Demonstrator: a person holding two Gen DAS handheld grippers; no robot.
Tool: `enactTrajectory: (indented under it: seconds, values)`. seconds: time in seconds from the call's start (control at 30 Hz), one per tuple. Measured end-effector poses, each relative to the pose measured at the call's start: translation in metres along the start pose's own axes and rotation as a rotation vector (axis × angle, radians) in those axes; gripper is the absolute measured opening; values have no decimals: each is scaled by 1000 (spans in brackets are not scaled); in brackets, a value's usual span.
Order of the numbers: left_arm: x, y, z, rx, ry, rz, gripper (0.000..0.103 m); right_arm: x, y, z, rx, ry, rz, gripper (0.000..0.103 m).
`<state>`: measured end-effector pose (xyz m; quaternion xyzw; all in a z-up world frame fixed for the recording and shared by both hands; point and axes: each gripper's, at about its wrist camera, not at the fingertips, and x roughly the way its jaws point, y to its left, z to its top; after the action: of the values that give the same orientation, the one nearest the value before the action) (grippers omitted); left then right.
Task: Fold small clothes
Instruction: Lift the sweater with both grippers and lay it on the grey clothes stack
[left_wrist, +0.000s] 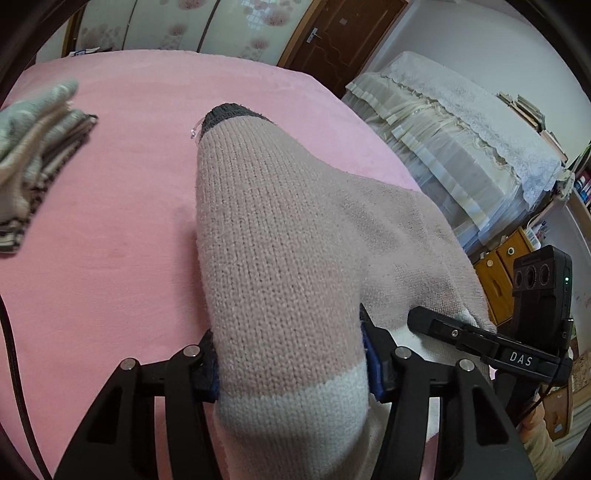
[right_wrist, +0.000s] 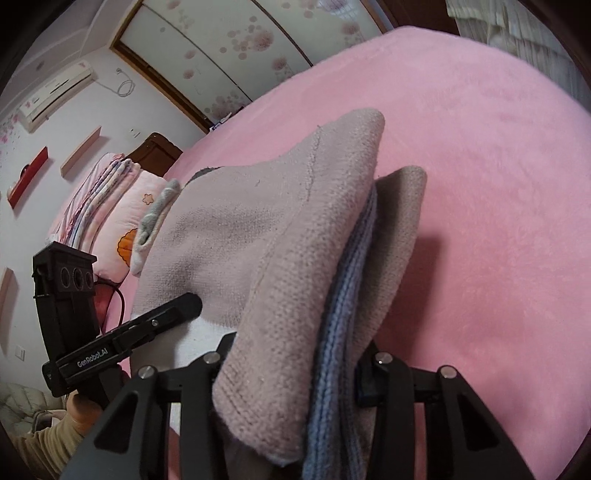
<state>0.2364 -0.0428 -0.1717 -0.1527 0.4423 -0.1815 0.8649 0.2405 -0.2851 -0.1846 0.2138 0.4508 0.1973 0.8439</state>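
A pale pink knit sock (left_wrist: 280, 236) with a white band and a grey cuff is stretched over the pink bed (left_wrist: 110, 221). My left gripper (left_wrist: 291, 365) is shut on its white-banded end. My right gripper (right_wrist: 295, 373) is shut on the other end of the sock (right_wrist: 258, 229), where a blue ribbed layer (right_wrist: 343, 302) shows between pink layers. Each gripper shows in the other's view: the right one (left_wrist: 480, 339) at the lower right, the left one (right_wrist: 122, 332) at the lower left.
A pile of folded small clothes (left_wrist: 33, 147) lies at the left of the bed. Folded bedding and a pillow (right_wrist: 110, 206) sit at the bed's far end. A lace-covered cabinet (left_wrist: 461, 140) and wooden drawers (left_wrist: 498, 273) stand beside the bed.
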Motion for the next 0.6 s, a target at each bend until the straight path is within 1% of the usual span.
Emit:
enactTrajectory:
  seconds: [0.1,0.2,0.33,0.43,0.53,0.6]
  values:
    - [-36,17,4,-19,-8,7,55,-7,34,2,-29,-3,4,41]
    - [-77,31,17,-27,-29,30,55,-8,75,9,-61,-10,29,41]
    - [-146,69,41,-8,-60,92,56,4,134,25,-90,-14,88,41]
    - [-180,98,68,-2,-67,139,56,27,187,47,-101,-4,143,41]
    - [-218,147,108,3,-87,185,56,55,238,73,-126,1,172,41]
    - [-233,173,130,6,-94,207,56,79,273,95,-138,-1,189,41]
